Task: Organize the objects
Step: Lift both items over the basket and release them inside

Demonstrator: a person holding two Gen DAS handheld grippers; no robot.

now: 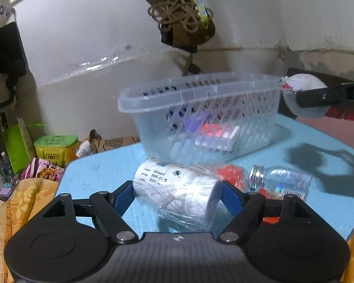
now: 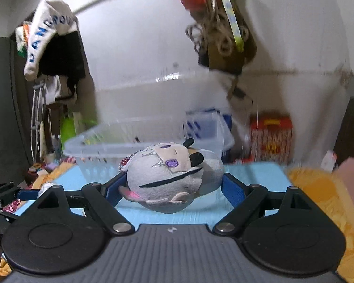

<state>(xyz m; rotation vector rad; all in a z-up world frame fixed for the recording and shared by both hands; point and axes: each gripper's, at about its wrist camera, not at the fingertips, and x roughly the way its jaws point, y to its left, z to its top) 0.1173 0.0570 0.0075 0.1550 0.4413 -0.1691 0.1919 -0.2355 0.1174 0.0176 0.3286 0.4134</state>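
My left gripper [image 1: 177,192] is shut on a white cylinder wrapped in clear plastic [image 1: 177,186], held low over the blue table [image 1: 101,172], just in front of the clear plastic basket [image 1: 200,108]. The basket holds a flat red and purple packet [image 1: 214,134]. My right gripper [image 2: 171,186] is shut on a grey plush toy [image 2: 170,176] and holds it above the table, near the basket [image 2: 129,146]. The plush and right gripper also show in the left wrist view [image 1: 304,94], at the basket's right end.
A small clear bottle with a metal cap [image 1: 280,181] and a red crinkled item [image 1: 231,175] lie on the table to the right of the cylinder. A yellow-green tin [image 1: 56,148] and clutter sit on the floor to the left. A red box [image 2: 271,139] stands behind the table.
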